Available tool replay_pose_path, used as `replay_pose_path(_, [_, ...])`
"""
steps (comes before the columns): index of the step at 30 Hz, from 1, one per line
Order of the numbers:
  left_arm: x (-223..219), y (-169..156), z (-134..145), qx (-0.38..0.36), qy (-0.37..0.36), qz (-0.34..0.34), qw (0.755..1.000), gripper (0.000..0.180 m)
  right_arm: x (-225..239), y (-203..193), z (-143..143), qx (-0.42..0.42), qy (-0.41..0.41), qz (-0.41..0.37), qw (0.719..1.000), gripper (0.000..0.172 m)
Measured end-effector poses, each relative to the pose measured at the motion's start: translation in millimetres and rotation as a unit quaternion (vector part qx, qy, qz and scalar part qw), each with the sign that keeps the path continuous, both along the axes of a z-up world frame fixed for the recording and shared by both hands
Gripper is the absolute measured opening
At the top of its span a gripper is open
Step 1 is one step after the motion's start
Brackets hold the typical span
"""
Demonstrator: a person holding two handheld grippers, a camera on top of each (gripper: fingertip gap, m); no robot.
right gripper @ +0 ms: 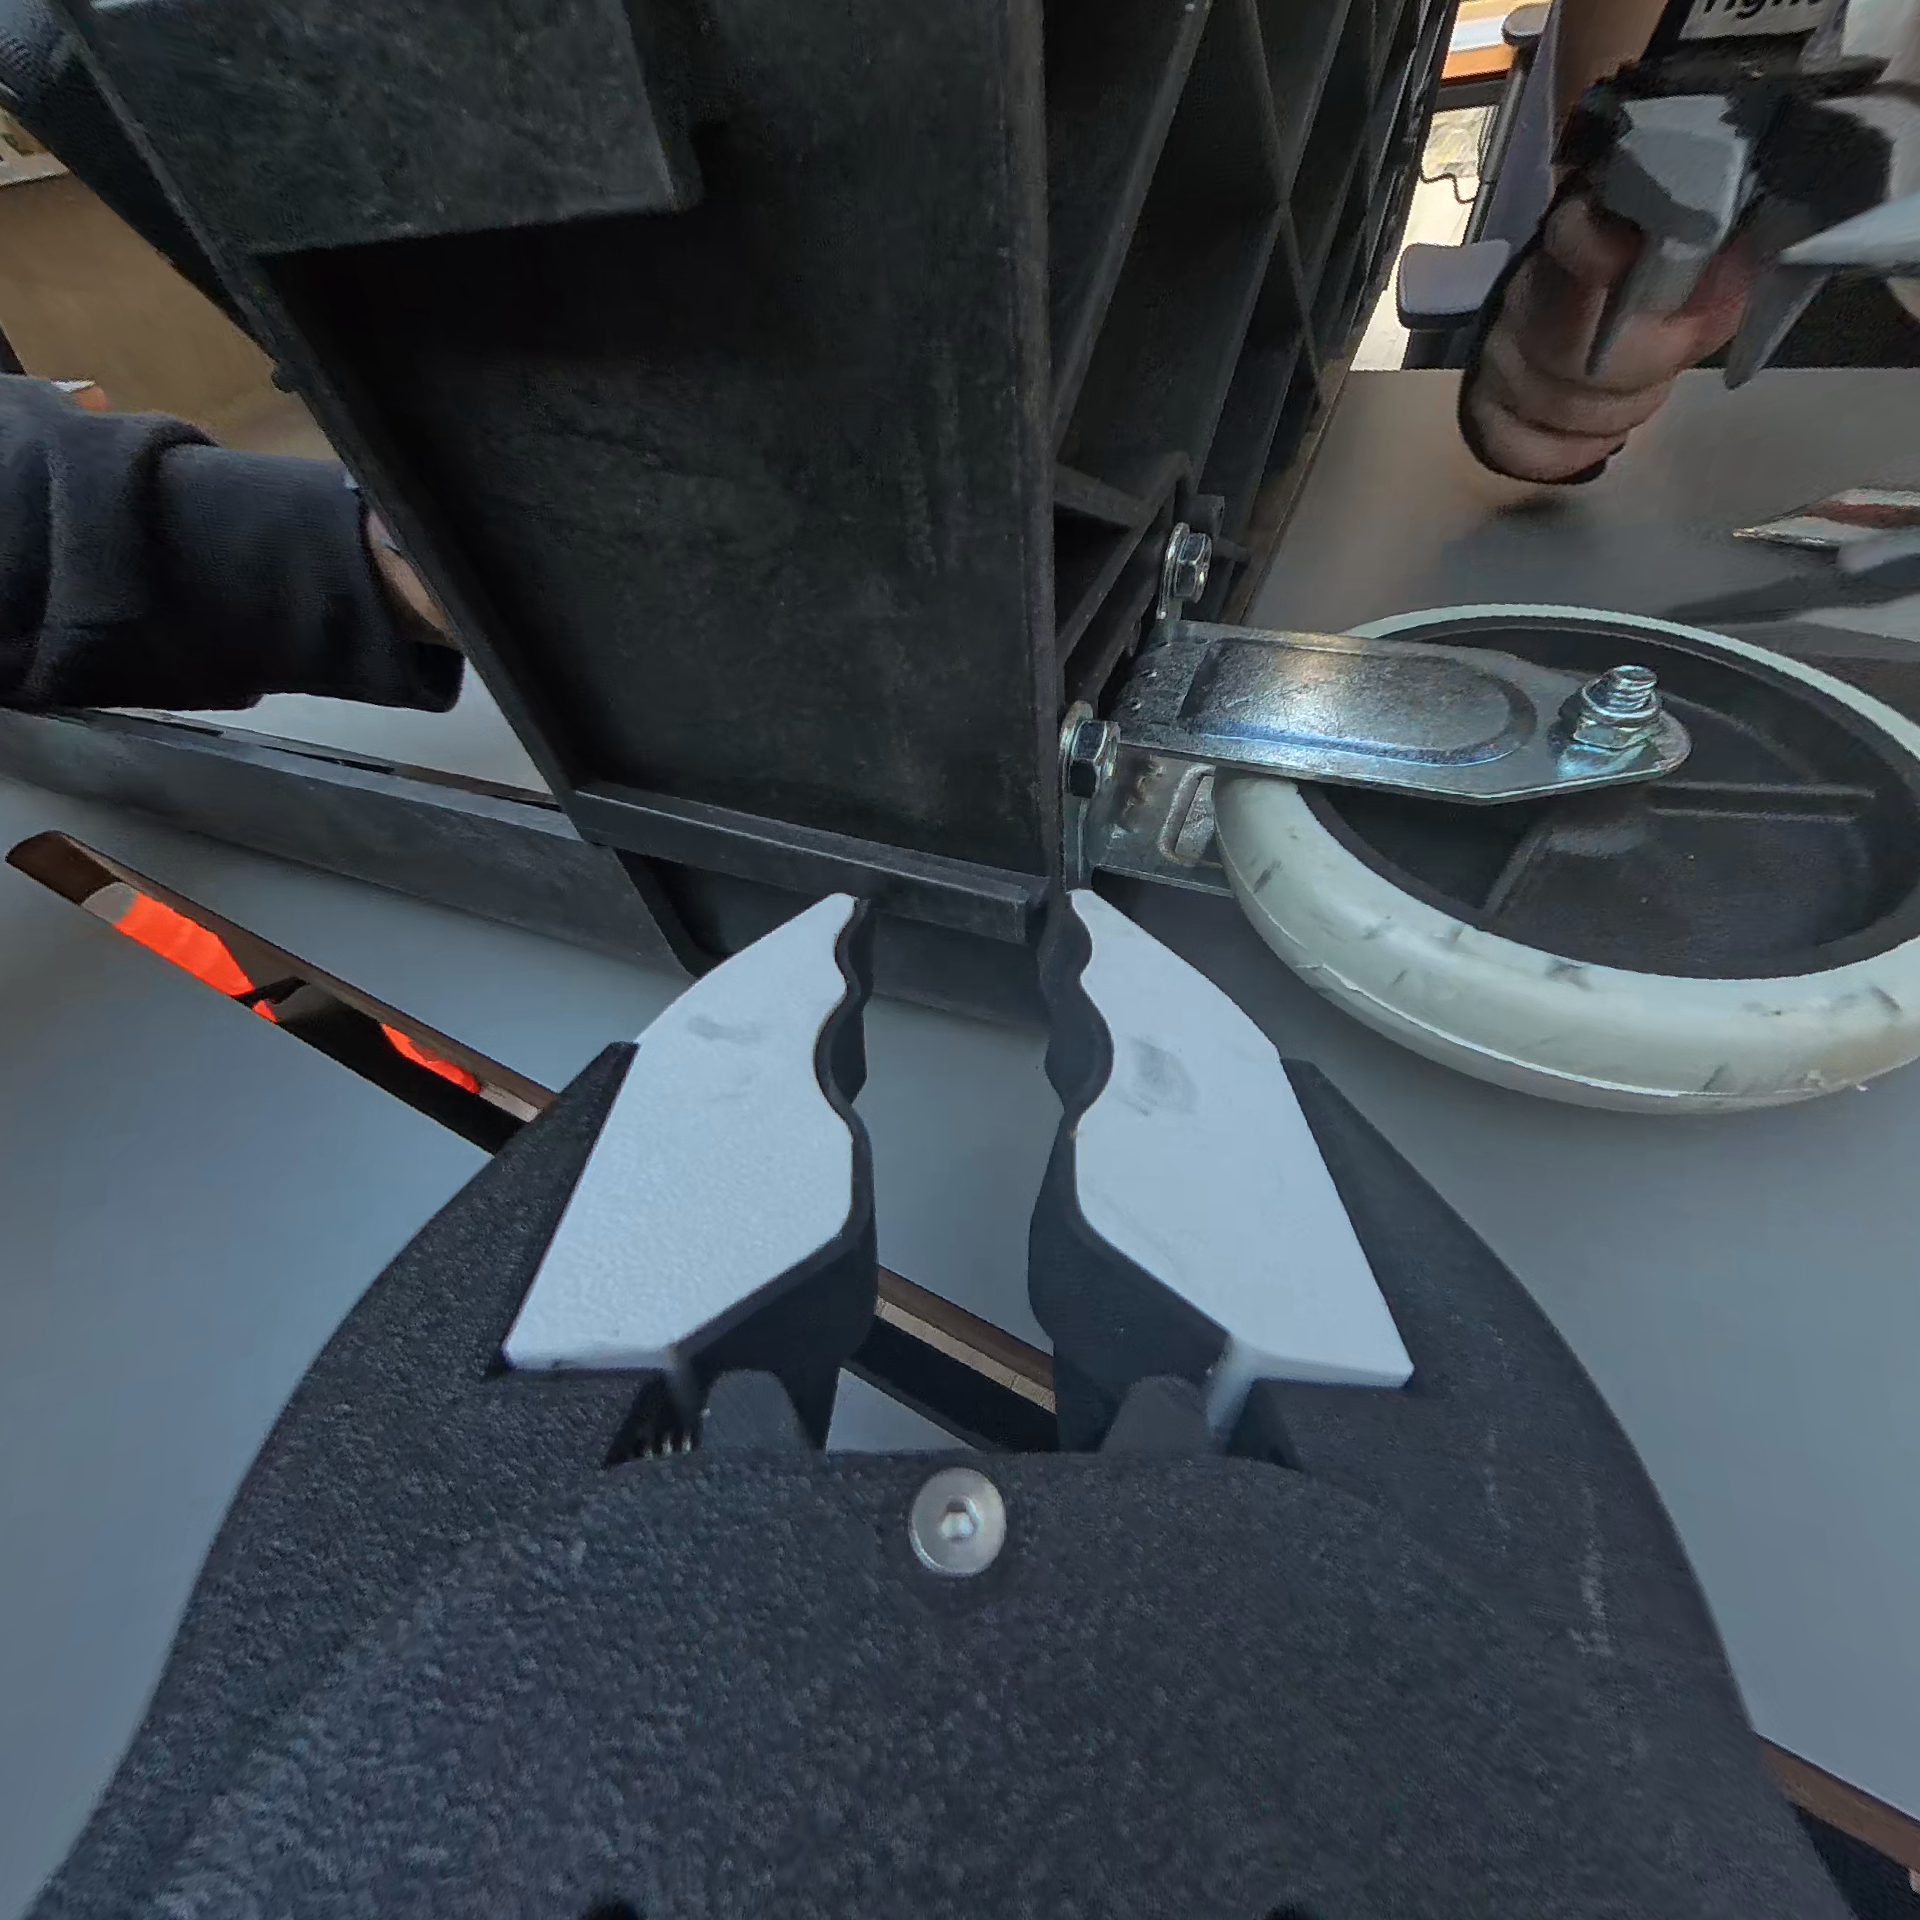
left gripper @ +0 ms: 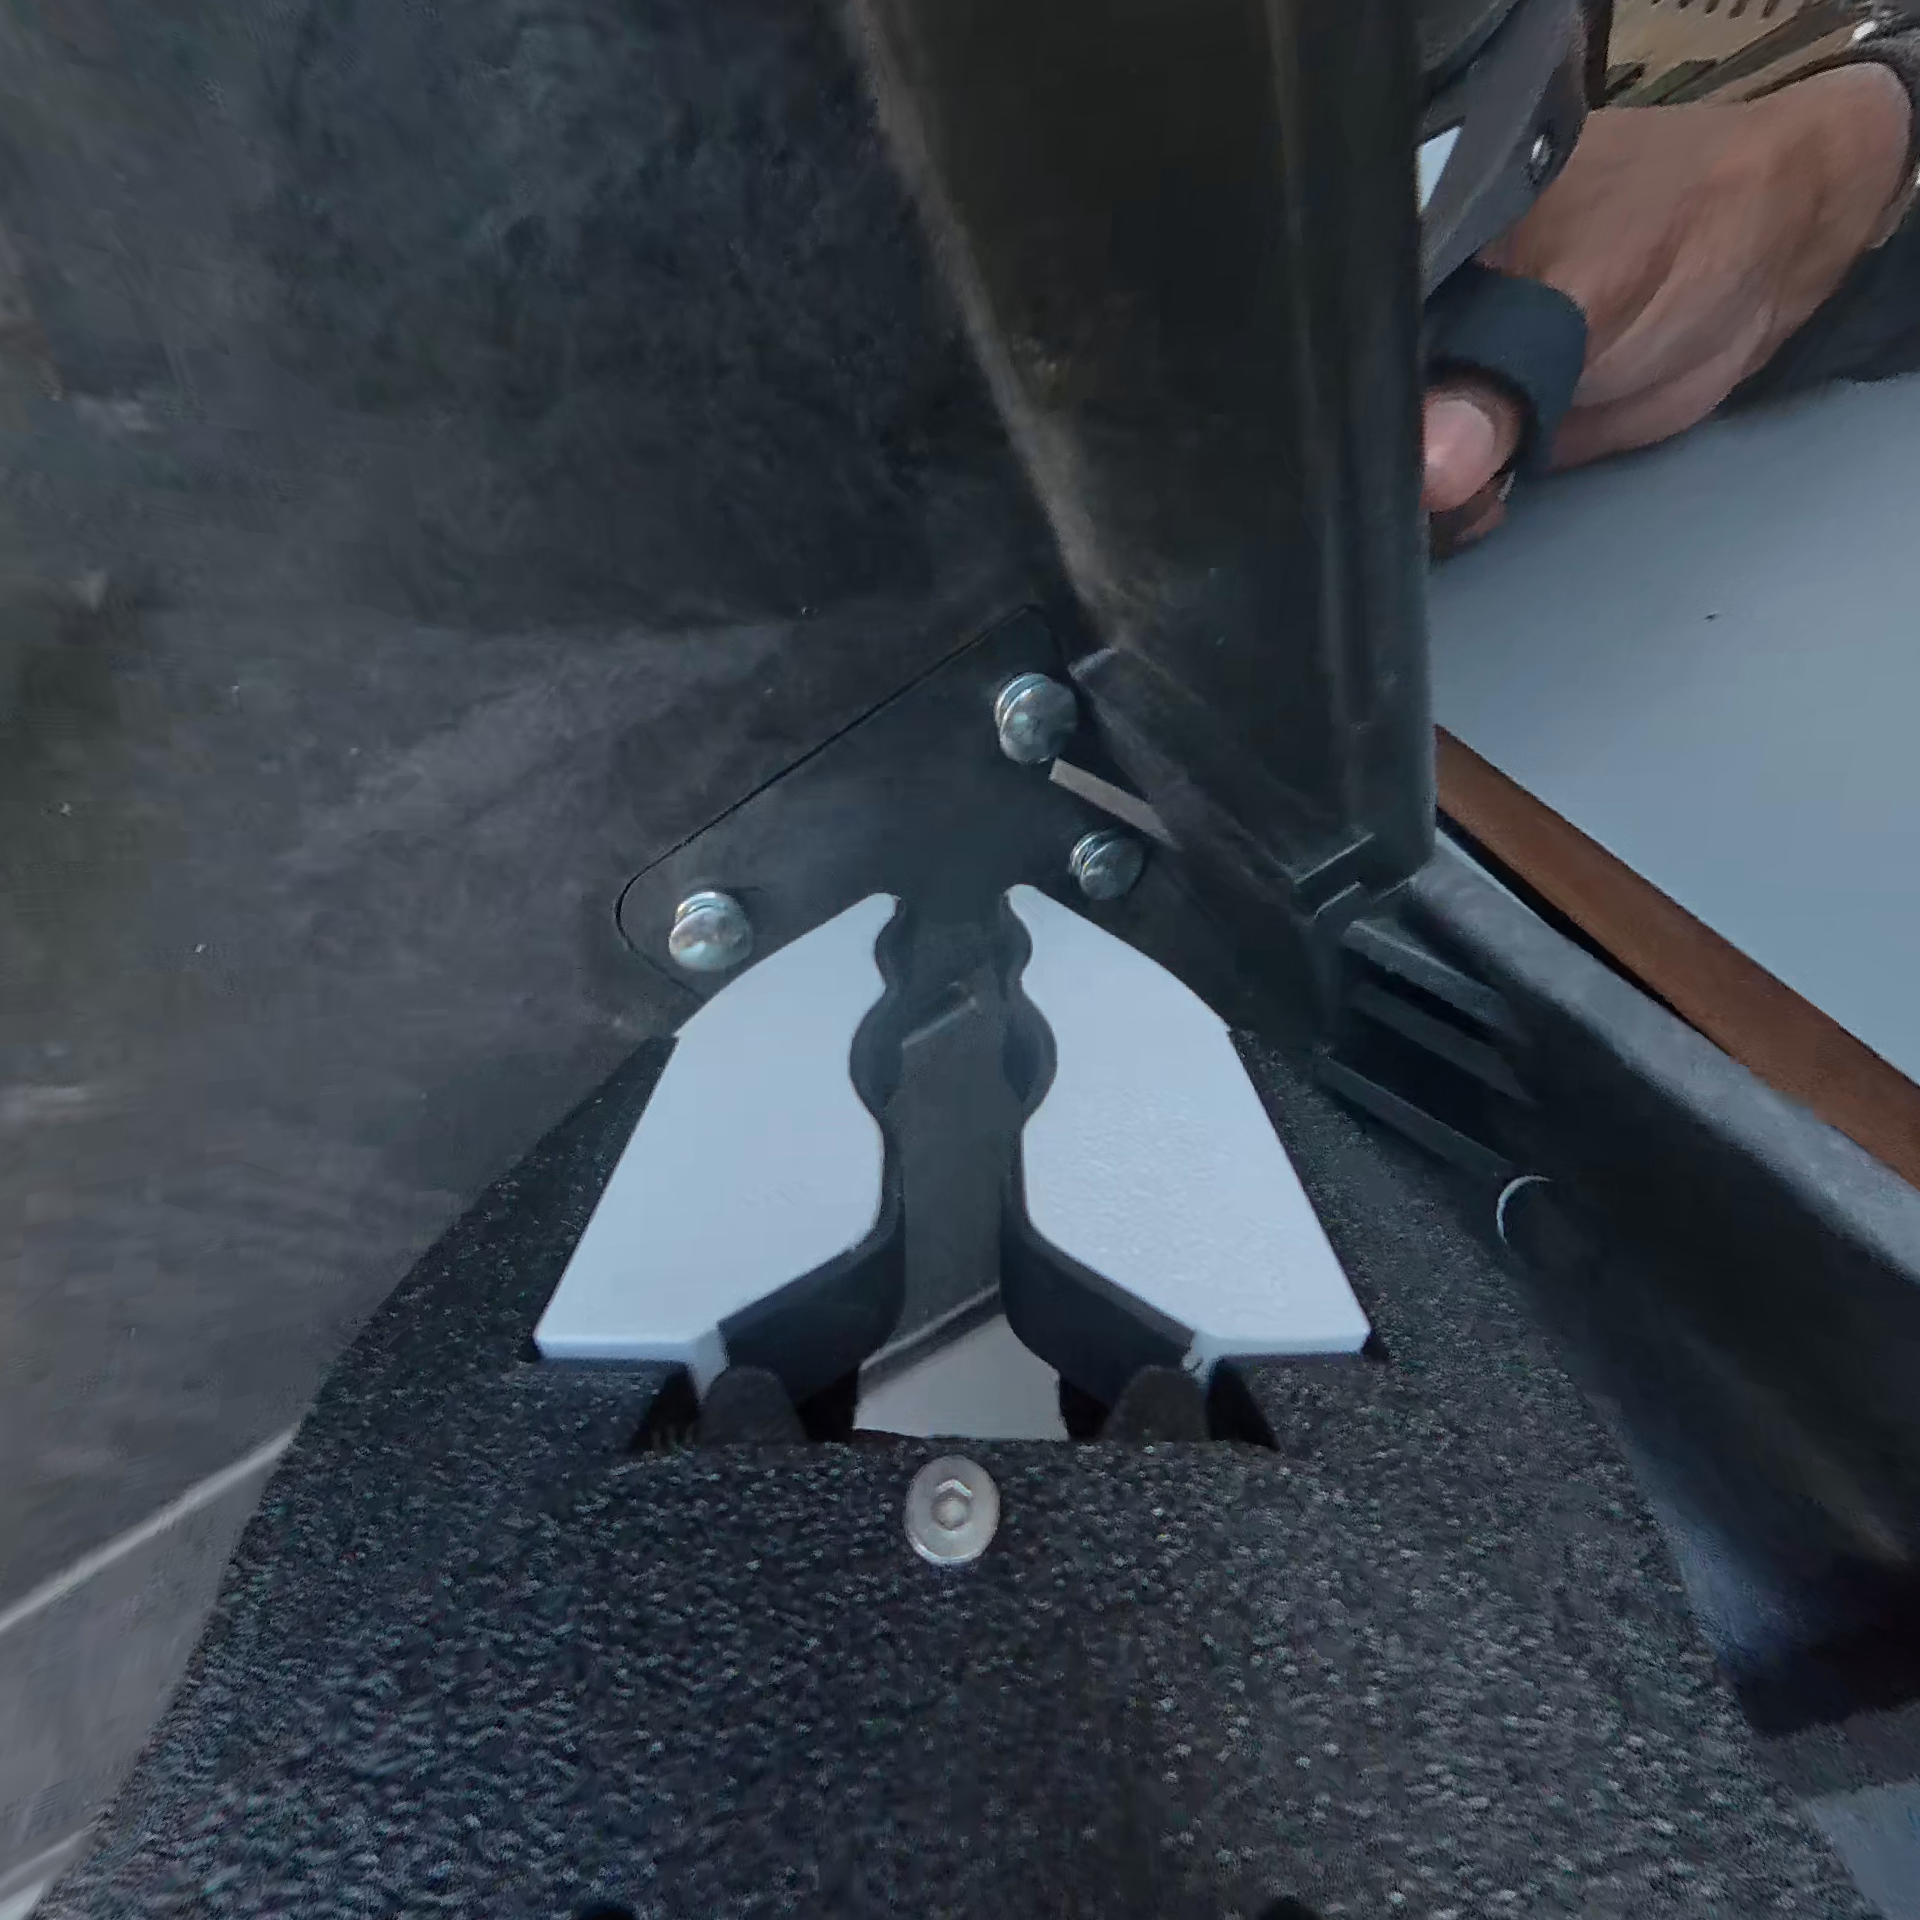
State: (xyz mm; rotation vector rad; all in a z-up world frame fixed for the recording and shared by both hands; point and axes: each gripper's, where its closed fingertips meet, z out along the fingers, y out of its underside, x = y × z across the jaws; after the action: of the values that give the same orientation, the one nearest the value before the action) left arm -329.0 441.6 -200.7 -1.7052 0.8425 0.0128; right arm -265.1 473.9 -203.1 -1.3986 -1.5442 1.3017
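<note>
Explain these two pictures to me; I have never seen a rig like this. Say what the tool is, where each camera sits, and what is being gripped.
There is no robot here. A person holds a hand tool with two-finger tongs in each hand, and each tool carries a camera looking forward along its fingers. One picture comes from the left tongs, the other from the right tongs.

On the grey table a big black plastic frame lies tipped on its side, with a grey-tyred caster wheel bolted to it.

The left tongs are nearly closed on a thin black edge beside a black plate with three screws. The right tongs straddle the frame's bottom rim, next to the caster's metal bracket.
</note>
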Motion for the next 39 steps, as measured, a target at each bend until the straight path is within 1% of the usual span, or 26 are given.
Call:
replay_pose_path(6, [-8,-5,-13,-0.065,-0.006,0.035,0.997,0.016,5,3,9,-0.001,0.033,-0.006,0.999,0.026])
replay_pose_path(11, [-1,-4,-30,-0.087,-0.036,0.030,0.995,0.018,8,3,14,0.017,0.056,-0.015,0.998,0.024])
replay_pose_path(13, [-5,-2,-35,-0.095,-0.029,0.040,0.994,0.019,10,2,16,0.027,0.065,-0.015,0.997,0.024])
replay_pose_path(15, [-6,-1,-32,-0.091,-0.042,0.040,0.994,0.020,10,1,16,0.038,0.069,-0.017,0.997,0.024])
replay_pose_path(17, [-9,0,-34,-0.102,-0.047,0.045,0.993,0.020,10,0,15,0.048,0.067,-0.018,0.996,0.025])
replay_pose_path(22, [-13,0,-39,-0.116,-0.027,0.055,0.991,0.020,9,-2,13,0.062,0.061,-0.017,0.996,0.026])
replay_pose_path(30, [-27,13,-44,-0.130,-0.016,0.122,0.984,0.019,7,-1,13,0.067,0.062,-0.019,0.996,0.026])
replay_pose_path(35, [-32,20,-36,-0.108,-0.036,0.147,0.982,0.019,10,-2,15,0.058,0.072,-0.013,0.996,0.025])
replay_pose_path(39, [-39,26,-24,-0.091,-0.027,0.170,0.981,0.019,12,0,19,0.040,0.084,-0.008,0.996,0.023])
